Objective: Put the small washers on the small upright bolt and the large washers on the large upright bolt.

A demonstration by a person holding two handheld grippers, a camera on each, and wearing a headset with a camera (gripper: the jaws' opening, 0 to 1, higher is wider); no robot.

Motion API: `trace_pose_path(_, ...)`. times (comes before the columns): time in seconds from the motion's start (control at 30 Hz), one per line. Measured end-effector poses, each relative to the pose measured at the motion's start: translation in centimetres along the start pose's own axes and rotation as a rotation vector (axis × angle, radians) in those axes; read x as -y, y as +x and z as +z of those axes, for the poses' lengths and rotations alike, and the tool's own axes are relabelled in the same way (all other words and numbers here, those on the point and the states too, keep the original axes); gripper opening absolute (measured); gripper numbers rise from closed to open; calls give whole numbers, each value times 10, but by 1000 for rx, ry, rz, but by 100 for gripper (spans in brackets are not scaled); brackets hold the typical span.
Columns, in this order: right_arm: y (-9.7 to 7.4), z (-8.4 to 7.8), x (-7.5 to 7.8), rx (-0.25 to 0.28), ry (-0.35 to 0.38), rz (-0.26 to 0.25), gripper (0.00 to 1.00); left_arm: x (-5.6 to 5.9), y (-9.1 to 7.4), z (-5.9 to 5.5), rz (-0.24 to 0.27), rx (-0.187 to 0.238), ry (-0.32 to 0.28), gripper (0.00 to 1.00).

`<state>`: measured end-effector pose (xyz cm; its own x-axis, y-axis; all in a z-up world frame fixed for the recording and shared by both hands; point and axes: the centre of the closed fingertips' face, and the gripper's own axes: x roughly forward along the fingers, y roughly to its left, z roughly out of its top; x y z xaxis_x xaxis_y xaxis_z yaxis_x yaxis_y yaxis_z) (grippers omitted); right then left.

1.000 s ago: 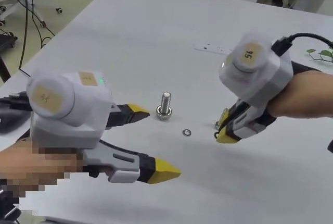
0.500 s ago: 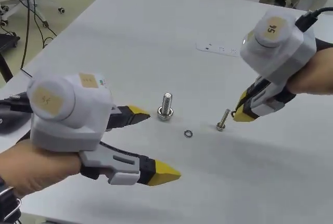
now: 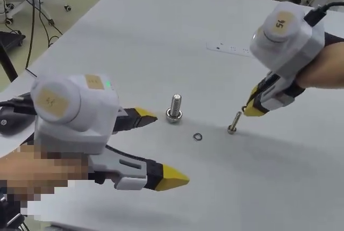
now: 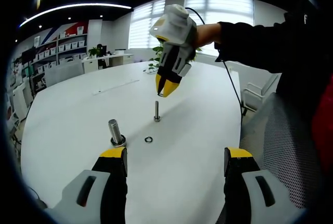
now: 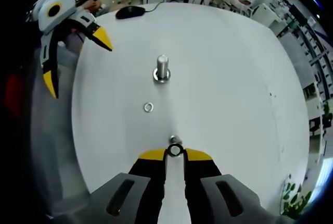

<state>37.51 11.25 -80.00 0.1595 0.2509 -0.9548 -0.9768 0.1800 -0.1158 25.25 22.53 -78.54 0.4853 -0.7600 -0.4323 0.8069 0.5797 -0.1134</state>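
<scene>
Currently a small steel ring washer [image 3: 198, 136] is seen flat on the smooth white surface [image 3: 134, 27], between the threaded large bolt [image 3: 174, 107], already ringed at its base, and the slim small bolt [image 3: 234, 122]. Picking it up is judged next. The left gripper [image 3: 164, 146] is held wide open. The right gripper [image 3: 252, 110], above the small bolt, is nearly closed; whether fully cannot be told.

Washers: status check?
Left gripper open. Right gripper above small bolt, pinching what looks like a small washer. Loose washer near large bolt. Nothing blocking.
</scene>
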Motion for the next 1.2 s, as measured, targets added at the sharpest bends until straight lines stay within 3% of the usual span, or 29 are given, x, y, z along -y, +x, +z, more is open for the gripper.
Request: trace_pose_path(1.2, 24, -2, 0, -33, -3, 37, 14, 0, -2, -6, 11, -11, -13, 75)
